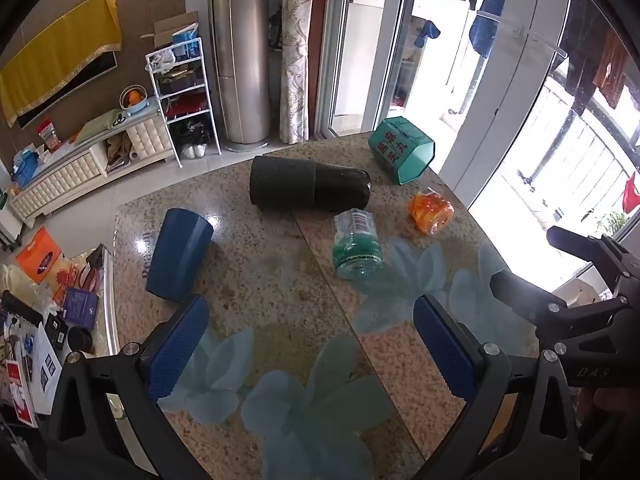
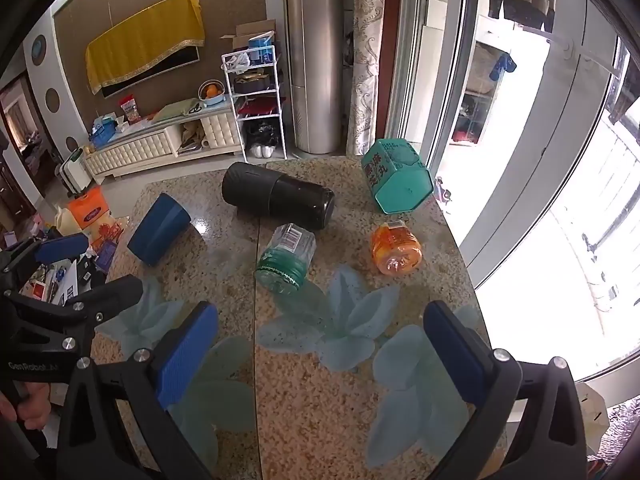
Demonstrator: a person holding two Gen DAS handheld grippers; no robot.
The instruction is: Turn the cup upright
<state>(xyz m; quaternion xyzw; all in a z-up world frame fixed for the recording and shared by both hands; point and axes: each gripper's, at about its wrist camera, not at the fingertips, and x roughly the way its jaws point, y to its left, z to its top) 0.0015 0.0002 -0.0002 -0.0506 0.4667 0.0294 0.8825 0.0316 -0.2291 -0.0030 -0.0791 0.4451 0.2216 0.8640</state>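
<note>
**Cup on its side, far left**

The cup point(image 1: 181, 255) lies tipped on the granite table point(image 1: 280, 280), far left. Behind: cabinet point(image 1: 92, 164), window point(image 1: 540, 80). Green box point(image 1: 400, 154) bears Chinese characters. Left gripper point(image 1: 312, 344) and right gripper point(image 2: 320, 356) gape wide, empty.

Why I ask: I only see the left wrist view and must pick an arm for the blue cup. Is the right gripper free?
Observer: Yes. The right gripper is open, with only bare table between its fingers.
Operator: Is the cup in line with it?
Observer: No. The green bottle lies straight ahead of it, ribbed base towards the camera.
Operator: And the cup?
Observer: In the right wrist view the blue cup lies on its side, off to the left.
</note>
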